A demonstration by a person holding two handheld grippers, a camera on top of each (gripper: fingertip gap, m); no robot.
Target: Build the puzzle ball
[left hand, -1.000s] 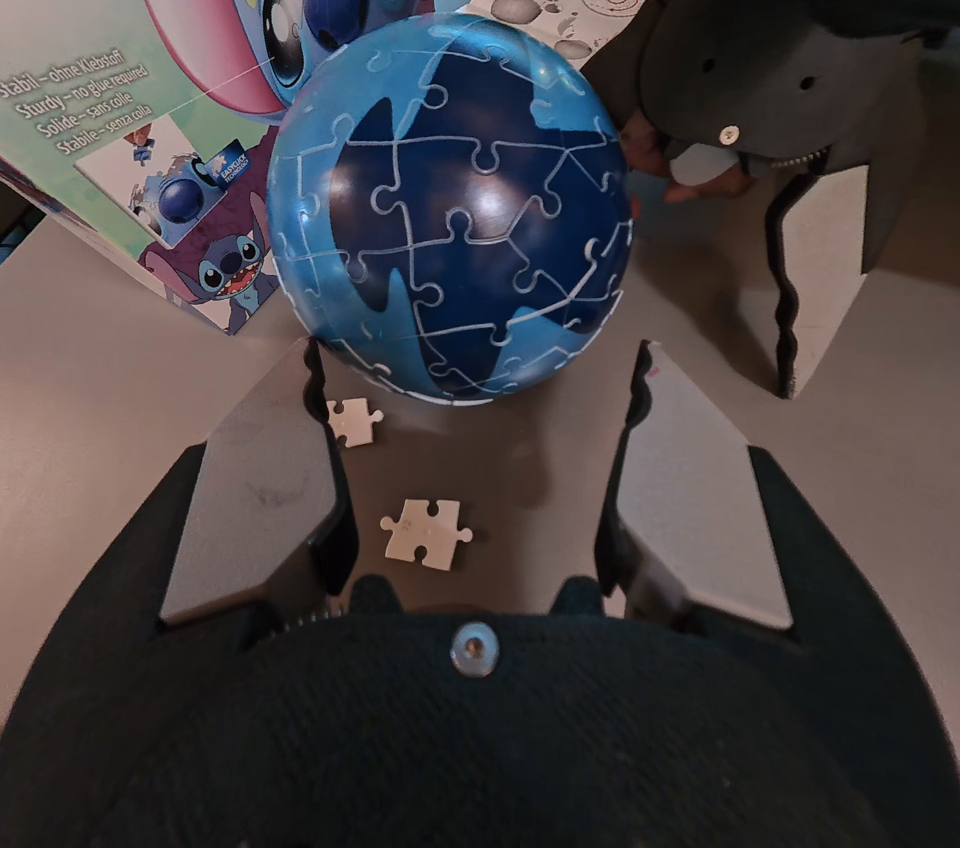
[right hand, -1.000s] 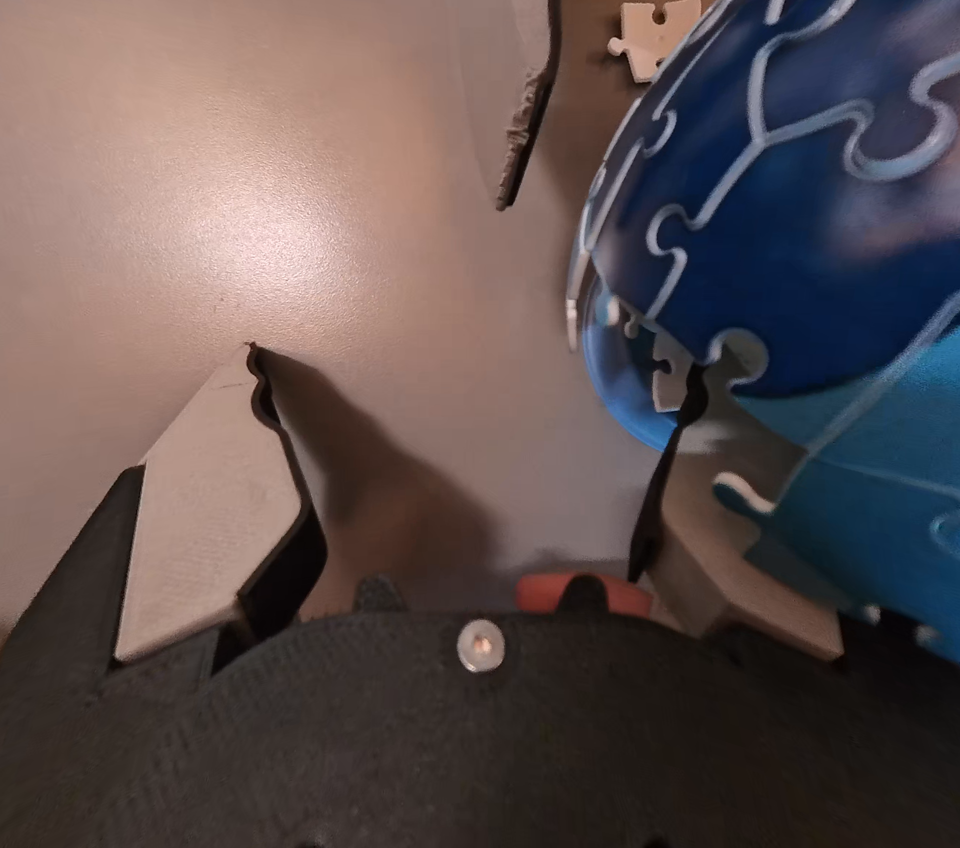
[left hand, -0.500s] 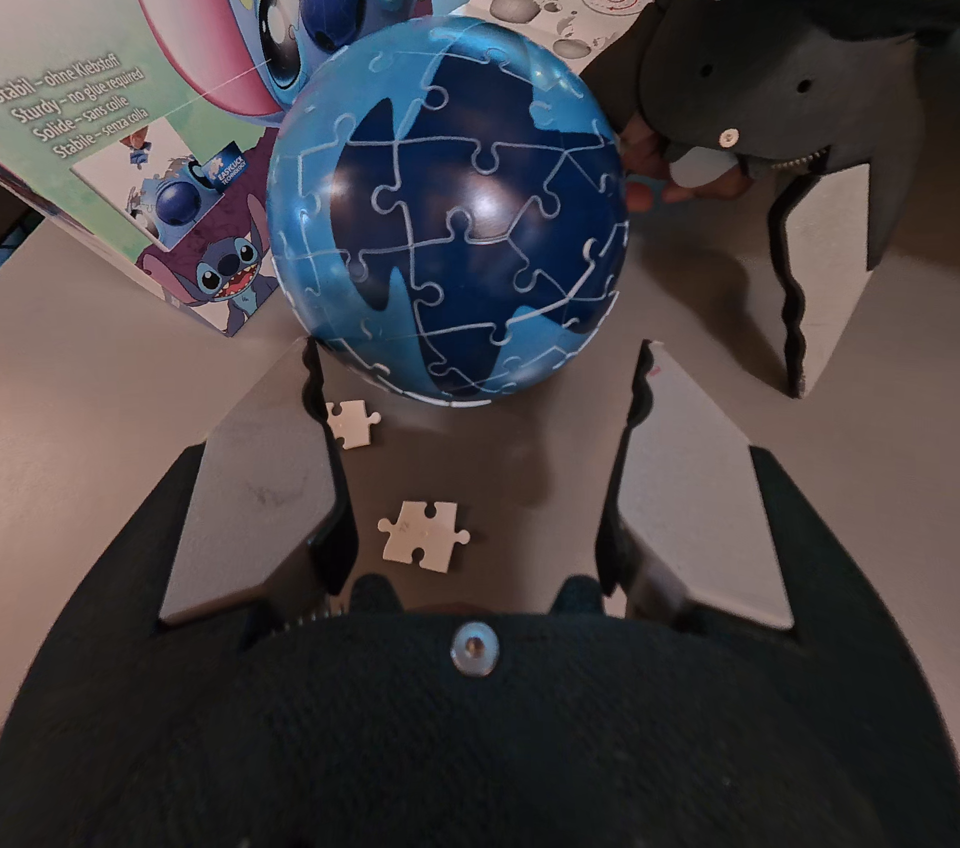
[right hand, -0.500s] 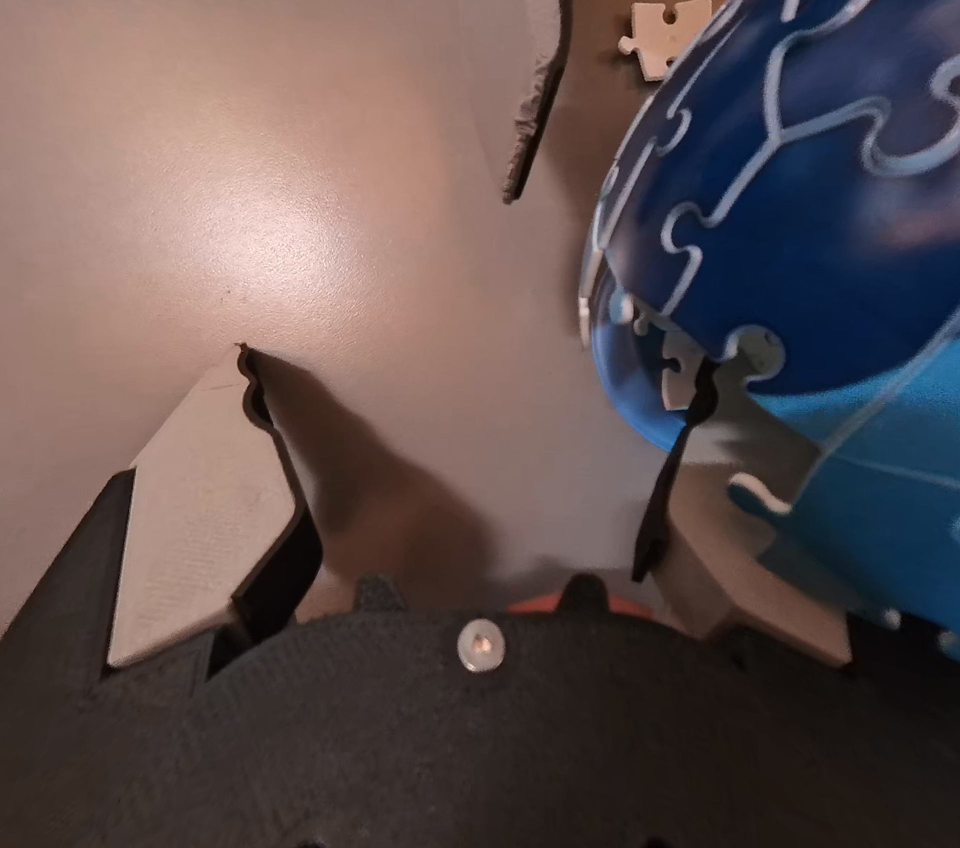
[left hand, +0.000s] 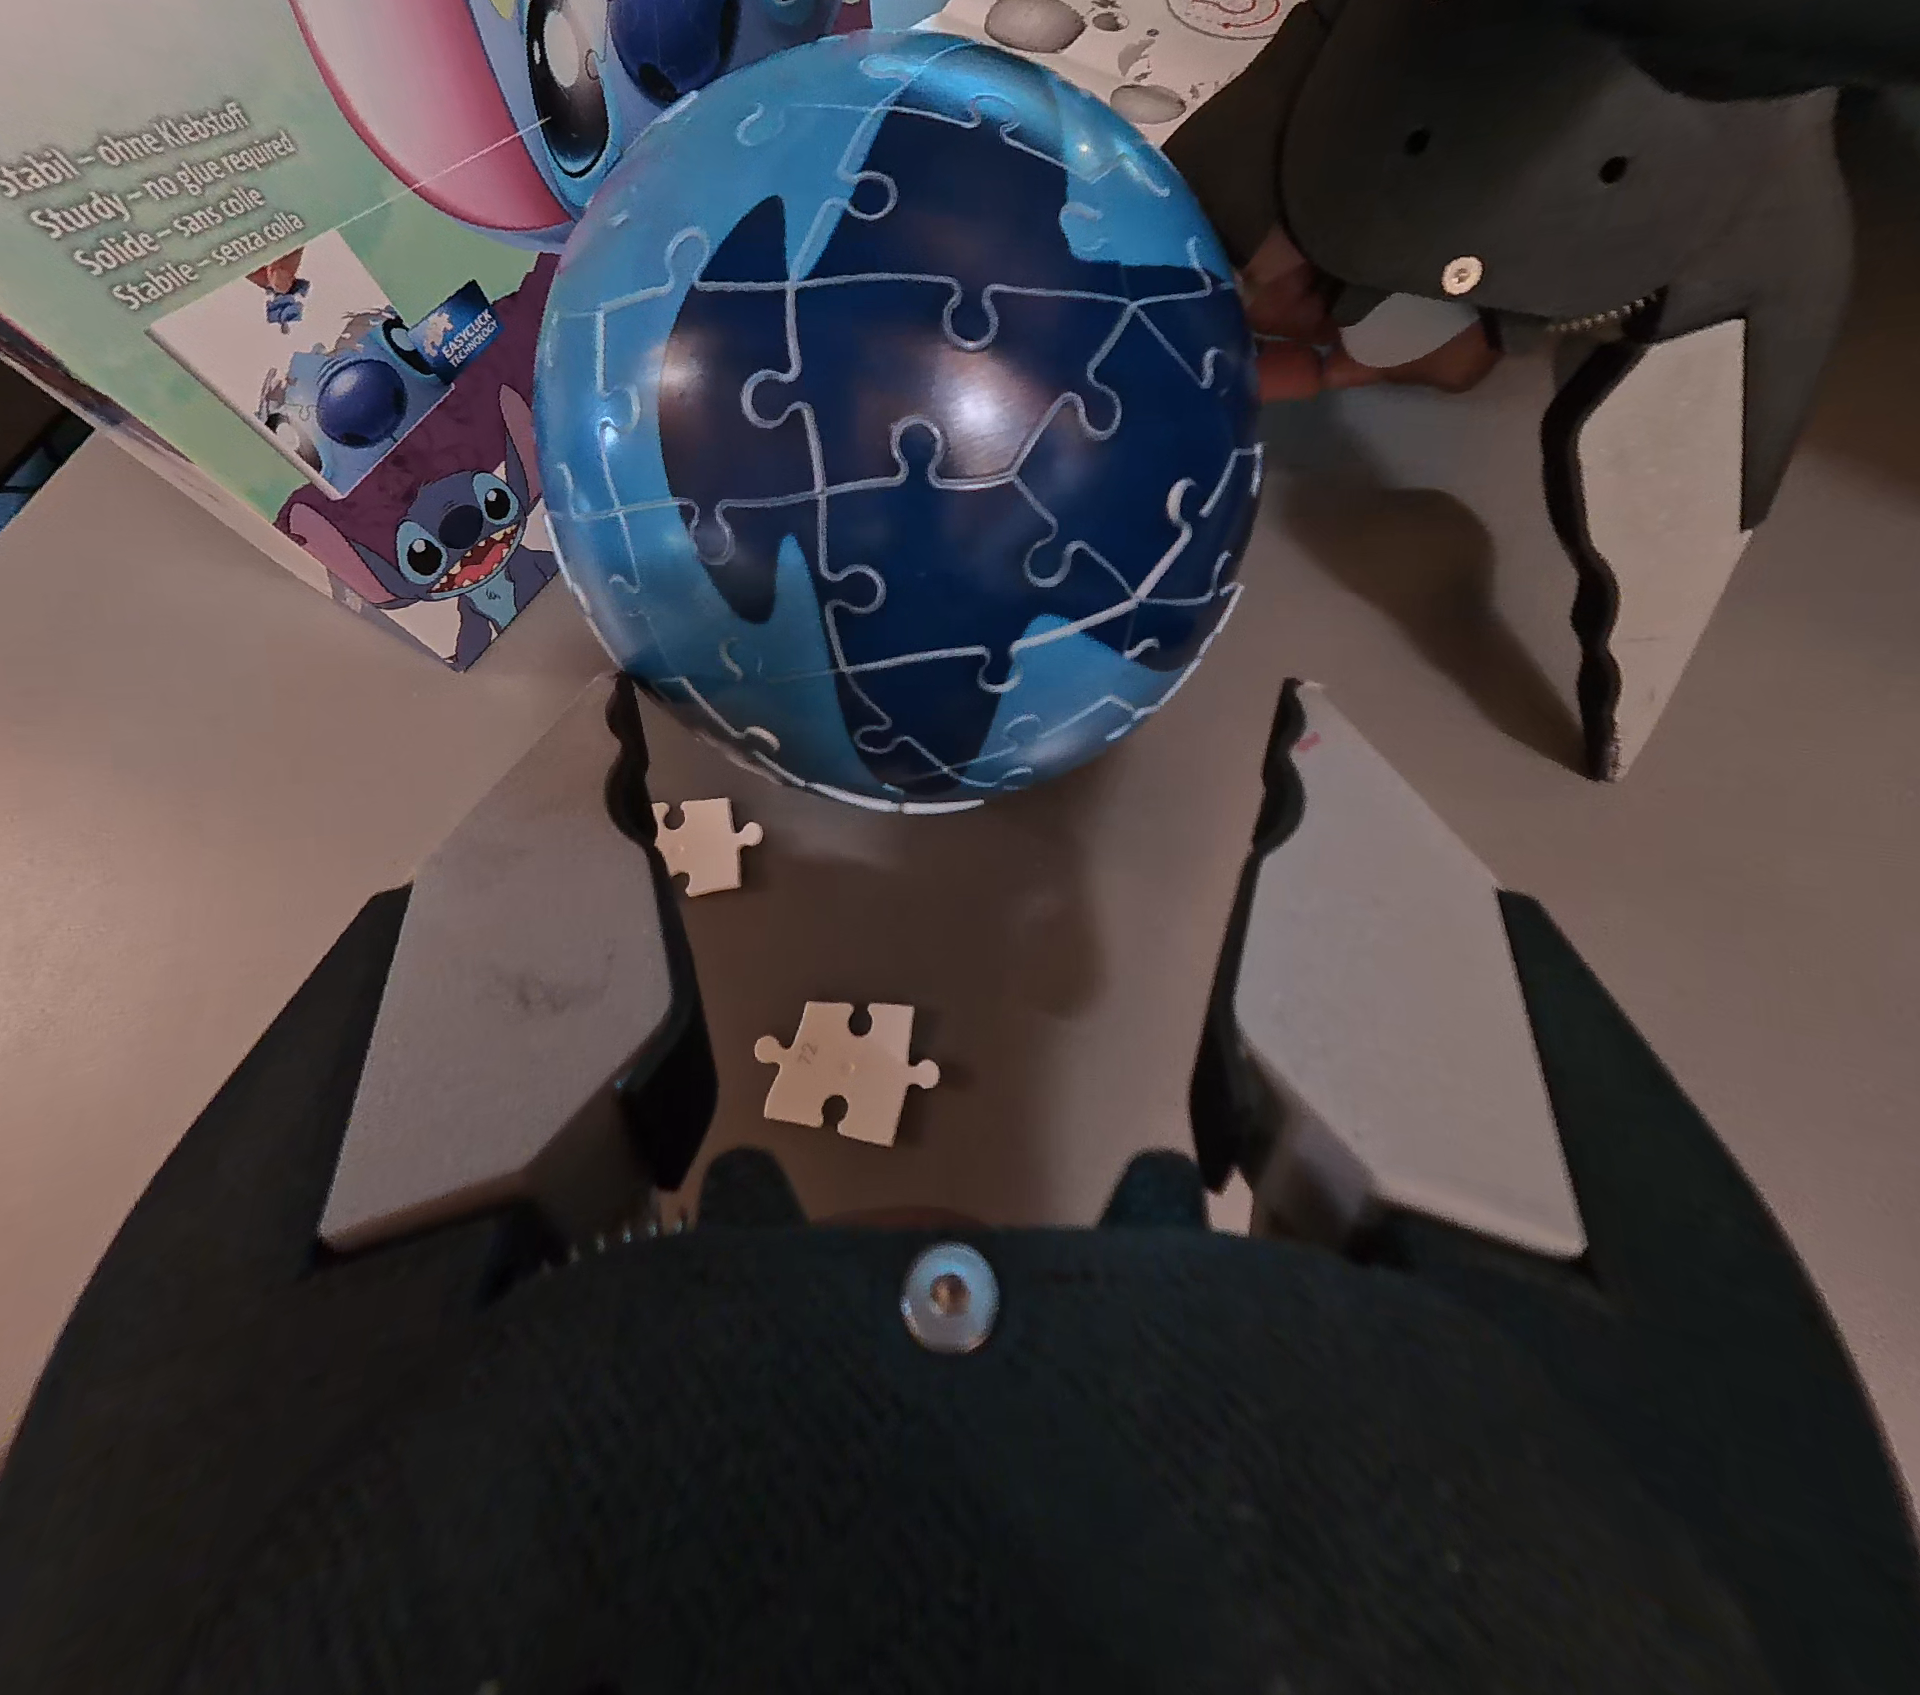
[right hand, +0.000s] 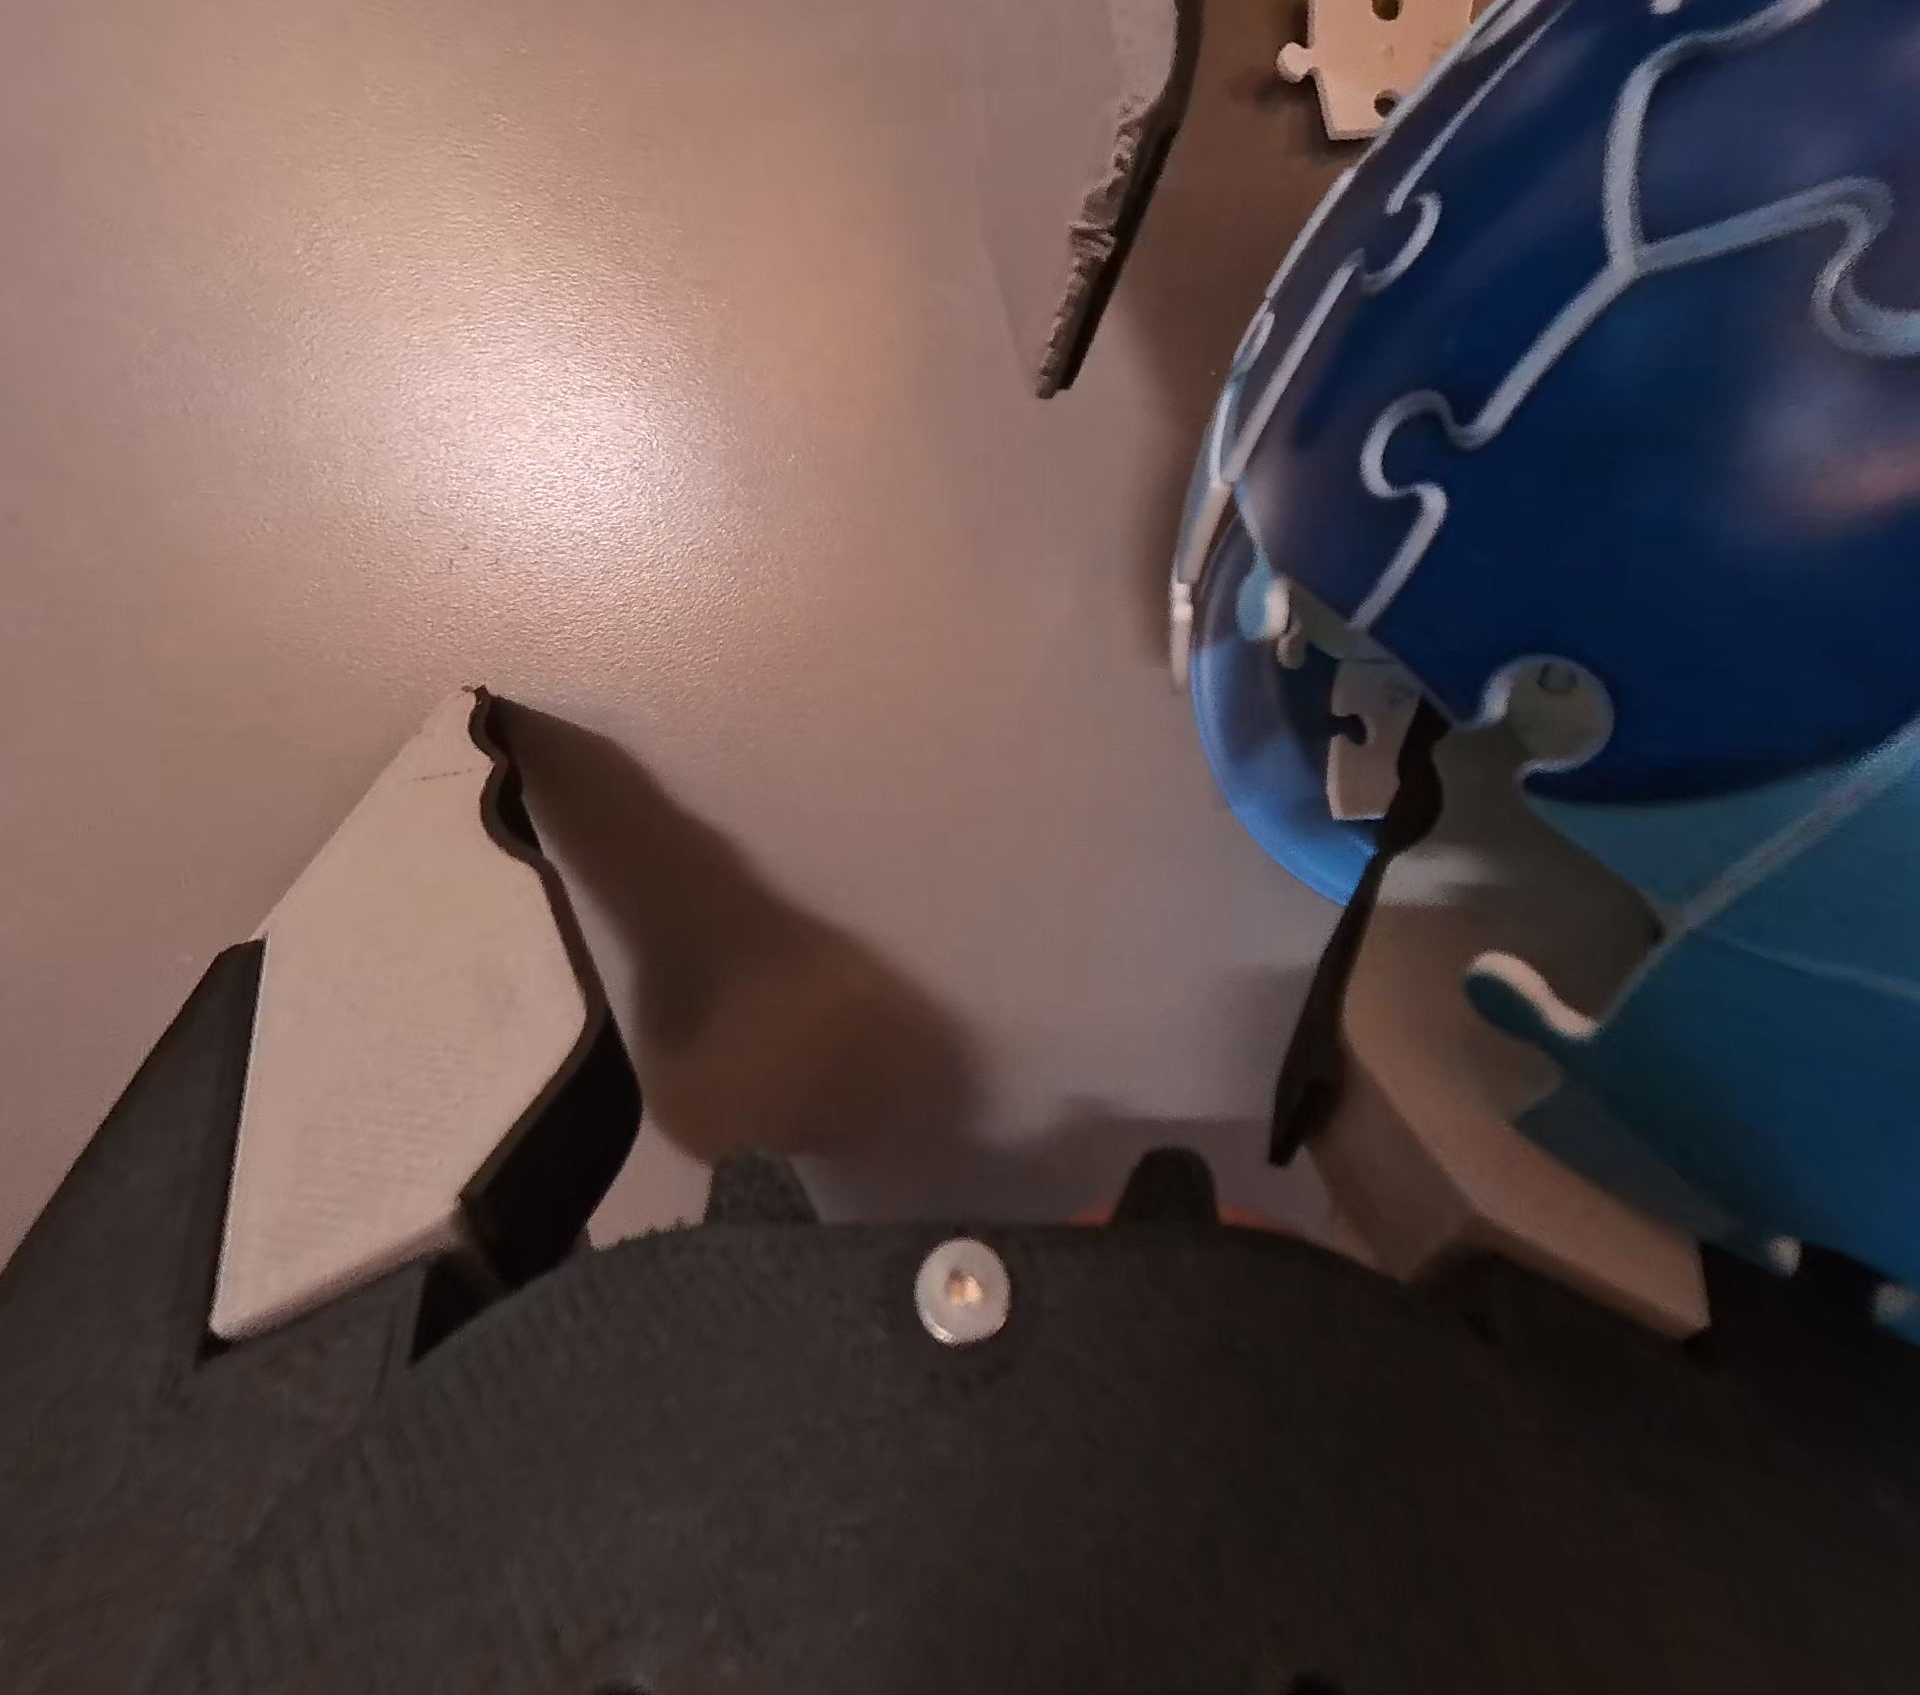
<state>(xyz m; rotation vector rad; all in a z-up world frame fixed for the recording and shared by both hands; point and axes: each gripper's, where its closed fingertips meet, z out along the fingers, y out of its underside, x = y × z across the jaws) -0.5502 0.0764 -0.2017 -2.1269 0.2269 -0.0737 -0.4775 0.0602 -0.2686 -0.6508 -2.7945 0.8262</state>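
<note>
Judging by the puzzle ball [left hand: 899, 440], you're nearly done: most of its shell is assembled, but the right wrist view shows a gap at its lower edge, and two loose pieces [left hand: 847, 1072] lie face-down on the counter [left hand: 156, 814]. Your left hand-held gripper [left hand: 951, 741] sits released, just short of the ball; your right hand-held gripper [right hand: 951, 731] is spread too, one finger against it. The puzzle box [left hand: 260, 191] crowds the far left; open counter lies right.

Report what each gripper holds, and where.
Nothing is clamped: left gripper and right gripper are open. The puzzle ball only rests against one right finger at its unfinished rim.
</note>
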